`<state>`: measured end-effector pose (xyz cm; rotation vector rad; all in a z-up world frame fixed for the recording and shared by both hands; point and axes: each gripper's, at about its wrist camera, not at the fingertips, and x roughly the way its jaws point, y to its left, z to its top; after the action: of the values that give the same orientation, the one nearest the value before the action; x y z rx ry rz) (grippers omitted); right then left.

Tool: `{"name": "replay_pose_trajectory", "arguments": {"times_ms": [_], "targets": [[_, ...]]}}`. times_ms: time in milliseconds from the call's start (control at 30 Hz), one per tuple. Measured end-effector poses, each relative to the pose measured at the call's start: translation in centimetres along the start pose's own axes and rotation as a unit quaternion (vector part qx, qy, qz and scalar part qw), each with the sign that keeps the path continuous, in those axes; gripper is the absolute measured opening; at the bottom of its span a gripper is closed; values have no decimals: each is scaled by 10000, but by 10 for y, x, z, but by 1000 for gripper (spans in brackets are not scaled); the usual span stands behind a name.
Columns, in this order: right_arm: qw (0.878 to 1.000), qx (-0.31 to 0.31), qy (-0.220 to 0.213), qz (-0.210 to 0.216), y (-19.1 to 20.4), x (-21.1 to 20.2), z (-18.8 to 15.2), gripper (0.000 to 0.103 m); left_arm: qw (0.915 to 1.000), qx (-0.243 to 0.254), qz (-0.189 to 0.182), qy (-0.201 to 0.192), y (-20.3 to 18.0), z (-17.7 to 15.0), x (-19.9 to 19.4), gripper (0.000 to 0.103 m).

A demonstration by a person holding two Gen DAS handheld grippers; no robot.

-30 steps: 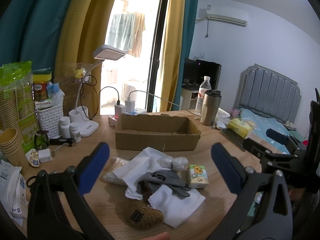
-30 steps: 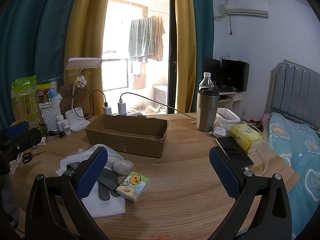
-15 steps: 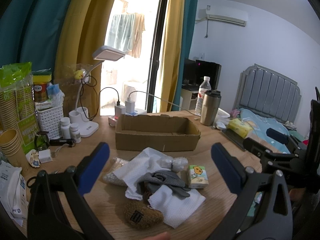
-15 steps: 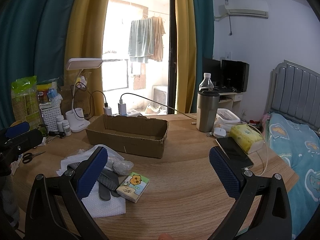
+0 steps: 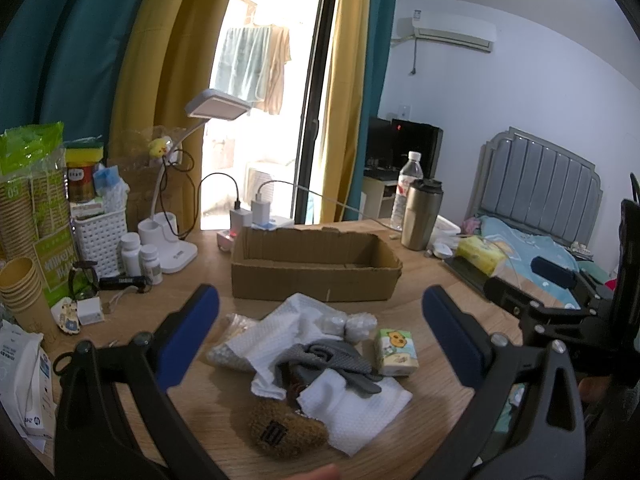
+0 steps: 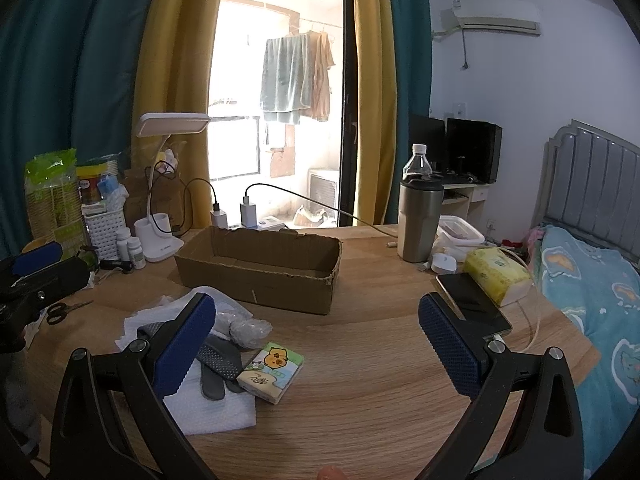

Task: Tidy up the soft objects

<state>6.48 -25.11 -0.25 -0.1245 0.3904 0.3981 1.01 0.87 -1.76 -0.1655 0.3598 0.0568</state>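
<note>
A pile of soft things lies on the wooden table in front of an open cardboard box (image 5: 316,268) (image 6: 260,268): white cloths (image 5: 352,412) (image 6: 208,412), a grey glove (image 5: 340,360) (image 6: 218,360), a brown plush toy (image 5: 280,432), a small tissue pack (image 5: 396,352) (image 6: 272,372) and plastic-wrapped bundles (image 5: 352,324). My left gripper (image 5: 320,332) is open and empty, above the pile. My right gripper (image 6: 316,340) is open and empty, just right of the pile, with the tissue pack between its fingers in view.
A desk lamp (image 5: 176,240), pill bottles (image 5: 140,256), a white basket (image 5: 100,236) and paper cups (image 5: 24,304) stand at the left. A steel tumbler (image 6: 420,220), a water bottle (image 6: 416,164), a yellow tissue pack (image 6: 496,276) and a phone (image 6: 472,304) are at the right, by the bed.
</note>
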Motion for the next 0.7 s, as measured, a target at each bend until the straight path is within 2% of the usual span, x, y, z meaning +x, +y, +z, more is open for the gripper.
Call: {"name": "replay_pose_trajectory", "arguments": {"times_ms": [167, 433, 700], "targets": [[9997, -40, 214, 108, 4, 13, -9, 103, 9999, -39, 97, 111, 7, -7, 5, 102], [9970, -146, 687, 335, 17, 44, -28, 103, 9972, -195, 361, 626, 34, -35, 29, 103], [9943, -136, 977, 407, 20, 69, -41, 103, 9949, -228, 440, 883, 46, -53, 48, 102]]}}
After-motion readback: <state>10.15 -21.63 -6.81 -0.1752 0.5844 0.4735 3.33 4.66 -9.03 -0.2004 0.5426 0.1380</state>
